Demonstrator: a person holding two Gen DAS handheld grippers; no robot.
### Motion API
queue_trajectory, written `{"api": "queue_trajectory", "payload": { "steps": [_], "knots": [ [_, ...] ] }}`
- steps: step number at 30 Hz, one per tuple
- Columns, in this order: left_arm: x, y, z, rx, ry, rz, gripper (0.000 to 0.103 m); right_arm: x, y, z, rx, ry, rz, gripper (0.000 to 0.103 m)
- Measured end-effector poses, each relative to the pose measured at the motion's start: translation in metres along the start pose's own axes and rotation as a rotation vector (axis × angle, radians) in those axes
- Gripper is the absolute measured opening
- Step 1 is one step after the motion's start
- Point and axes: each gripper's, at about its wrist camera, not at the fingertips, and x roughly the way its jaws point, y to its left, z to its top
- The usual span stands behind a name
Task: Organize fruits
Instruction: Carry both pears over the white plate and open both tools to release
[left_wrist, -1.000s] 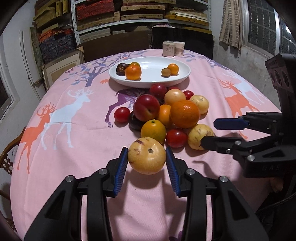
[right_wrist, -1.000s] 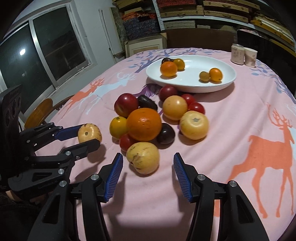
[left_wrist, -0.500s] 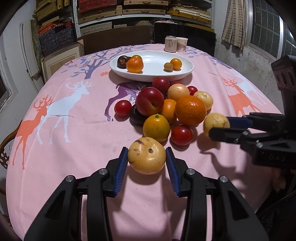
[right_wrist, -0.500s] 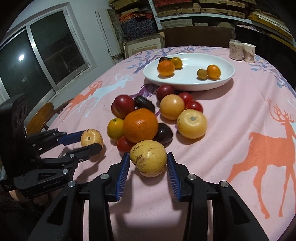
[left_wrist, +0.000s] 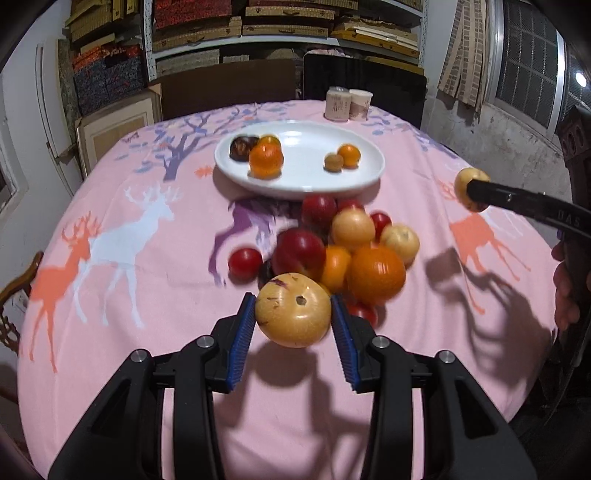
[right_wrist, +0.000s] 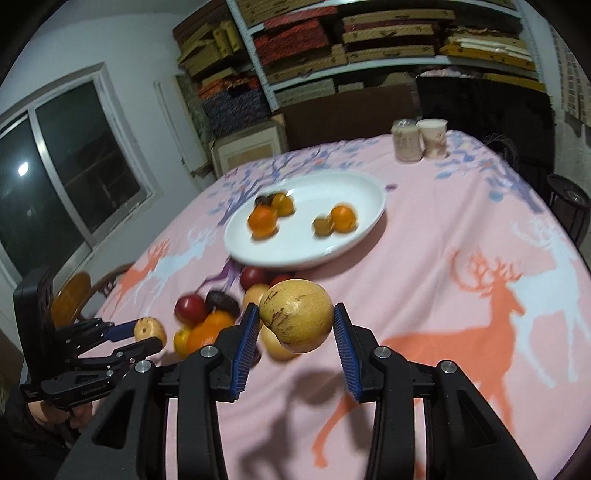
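My left gripper (left_wrist: 293, 321) is shut on a round yellow fruit with purple specks (left_wrist: 291, 306) and holds it off the pink tablecloth, just before the fruit pile (left_wrist: 351, 254). My right gripper (right_wrist: 295, 325) is shut on a second speckled yellow fruit (right_wrist: 295, 314), also lifted clear of the cloth. In the left wrist view that fruit (left_wrist: 466, 186) hangs at the right, level with the plate. The white oval plate (left_wrist: 306, 144) lies beyond the pile and carries an orange (left_wrist: 266, 160), a dark fruit and two small orange-brown ones. The pile holds a big orange (left_wrist: 376, 273), red and yellow fruits.
Two paper cups (left_wrist: 349, 105) stand behind the plate near the table's far edge. A wooden chair (right_wrist: 74, 291) stands at the left side of the table. Stacked shelves and a window line the walls. A hand (left_wrist: 565, 291) grips the right tool.
The right gripper closed on the speckled yellow fruit at the pile's near edge and lifted it up and toward the plate. The left gripper rose with its fruit.
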Motion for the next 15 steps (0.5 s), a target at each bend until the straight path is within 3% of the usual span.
{"api": "queue_trajectory", "payload": {
  "steps": [8, 15],
  "knots": [
    [0.039, -0.007, 0.092, 0.028, 0.000, -0.028, 0.040, 0.026, -0.018, 0.077, -0.013, -0.084, -0.061, 0.041],
    [0.111, -0.028, 0.131, 0.046, 0.078, -0.056, 0.040, 0.104, -0.012, 0.112, -0.040, -0.022, -0.071, 0.041]
  ]
}}
